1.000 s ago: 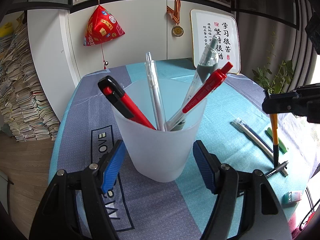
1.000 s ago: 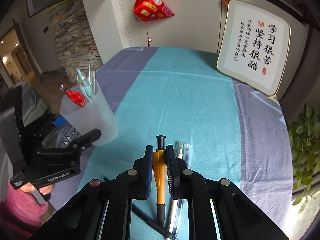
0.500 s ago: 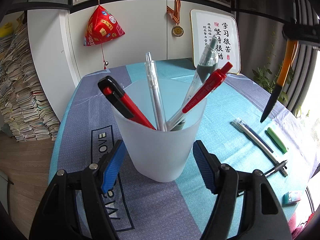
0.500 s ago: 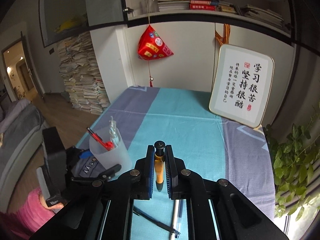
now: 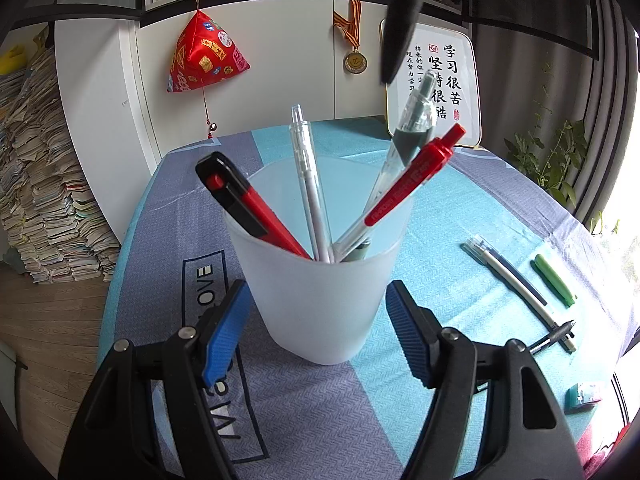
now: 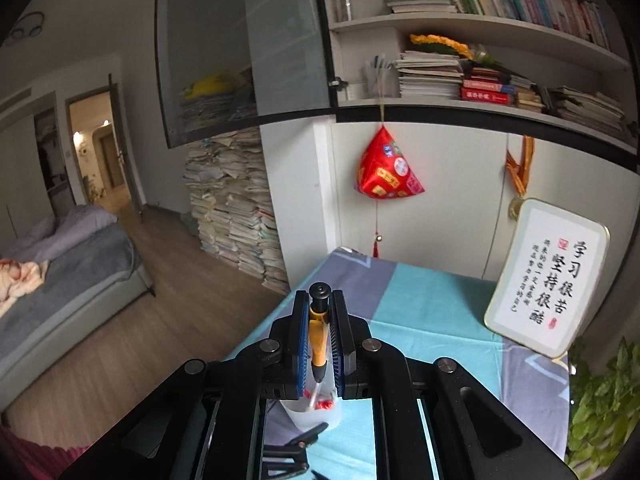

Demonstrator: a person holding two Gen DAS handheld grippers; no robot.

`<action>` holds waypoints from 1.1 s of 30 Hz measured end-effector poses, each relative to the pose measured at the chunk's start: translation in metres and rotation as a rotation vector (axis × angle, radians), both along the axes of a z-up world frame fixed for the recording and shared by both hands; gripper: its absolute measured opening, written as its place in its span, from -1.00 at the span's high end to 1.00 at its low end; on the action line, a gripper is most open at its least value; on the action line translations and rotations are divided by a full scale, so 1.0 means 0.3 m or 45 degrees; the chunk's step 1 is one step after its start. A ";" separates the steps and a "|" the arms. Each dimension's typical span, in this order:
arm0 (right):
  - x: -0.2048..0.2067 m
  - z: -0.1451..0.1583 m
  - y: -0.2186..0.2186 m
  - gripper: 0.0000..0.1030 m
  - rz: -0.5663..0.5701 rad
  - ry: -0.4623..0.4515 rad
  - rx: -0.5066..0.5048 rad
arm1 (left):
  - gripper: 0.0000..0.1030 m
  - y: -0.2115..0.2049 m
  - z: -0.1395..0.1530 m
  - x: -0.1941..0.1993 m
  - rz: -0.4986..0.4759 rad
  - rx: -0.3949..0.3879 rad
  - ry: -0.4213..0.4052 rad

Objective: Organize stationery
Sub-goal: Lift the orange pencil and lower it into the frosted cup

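The right claw (image 6: 319, 344), clamped on the orange-barrelled black-tipped pen (image 6: 318, 336), has lifted it off the surface – now above the frosted plastic cup (image 5: 320, 280) at centre frame, gripped by the left claw (image 5: 316, 328) – ready for dropping in.

White cabinet doors (image 5: 260, 80) line the far wall under open shelves (image 6: 480, 28) crowded with books. A tall stack of papers (image 6: 236, 208) rises from the wooden floor (image 6: 132, 320). A bed (image 6: 60, 264) stands at the left near a lit doorway (image 6: 96, 152). Daylight enters from a window (image 5: 628, 200) at the right.
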State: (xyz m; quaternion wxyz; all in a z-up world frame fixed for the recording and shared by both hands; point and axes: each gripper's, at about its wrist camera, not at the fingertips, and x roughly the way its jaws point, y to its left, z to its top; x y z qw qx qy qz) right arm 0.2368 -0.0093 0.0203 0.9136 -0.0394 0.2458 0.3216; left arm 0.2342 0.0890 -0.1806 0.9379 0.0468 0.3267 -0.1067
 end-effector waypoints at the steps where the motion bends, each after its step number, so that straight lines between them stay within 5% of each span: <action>1: 0.017 -0.018 0.017 0.79 0.009 0.022 -0.012 | -0.35 0.000 0.001 0.000 0.000 0.000 0.000; 14: 0.123 -0.185 0.066 0.79 -0.004 0.144 -0.107 | -0.35 -0.002 -0.002 0.000 0.000 0.001 0.003; 33: 0.152 -0.264 0.059 0.79 -0.003 0.264 -0.107 | -0.35 -0.002 -0.003 0.000 0.000 0.001 0.004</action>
